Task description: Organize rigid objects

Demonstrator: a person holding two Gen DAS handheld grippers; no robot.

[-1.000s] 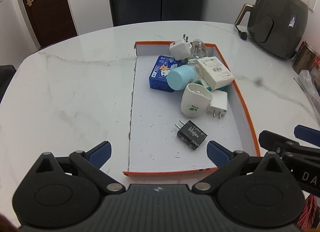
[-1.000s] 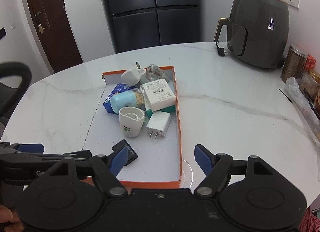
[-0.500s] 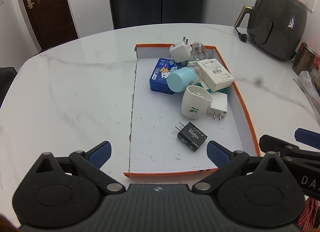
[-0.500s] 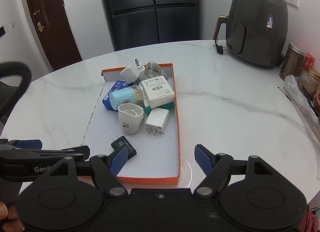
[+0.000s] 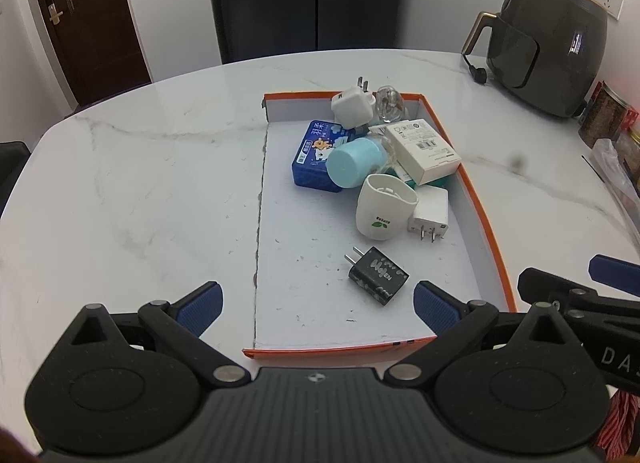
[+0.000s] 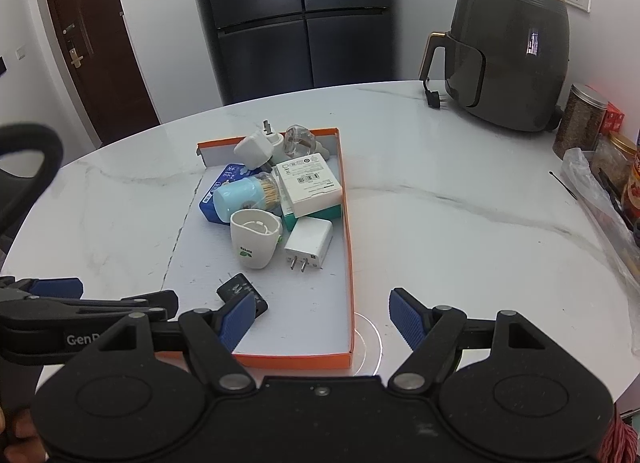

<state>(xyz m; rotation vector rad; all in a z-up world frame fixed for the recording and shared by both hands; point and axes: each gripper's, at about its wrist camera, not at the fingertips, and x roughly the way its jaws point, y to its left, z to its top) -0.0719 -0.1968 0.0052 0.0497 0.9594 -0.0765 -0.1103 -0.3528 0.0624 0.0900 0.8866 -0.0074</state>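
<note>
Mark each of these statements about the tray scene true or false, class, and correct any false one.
1. The black charger lies inside the orange-rimmed tray. True.
2. The left gripper is clamped on the white cup. False: its jaws are open and hold nothing.
3. The white cup lies on its side beside a white plug adapter. True.
4. The air fryer stands inside the tray. False: it stands on the marble table, well outside the tray.
5. The right gripper holds nothing. True.
</note>
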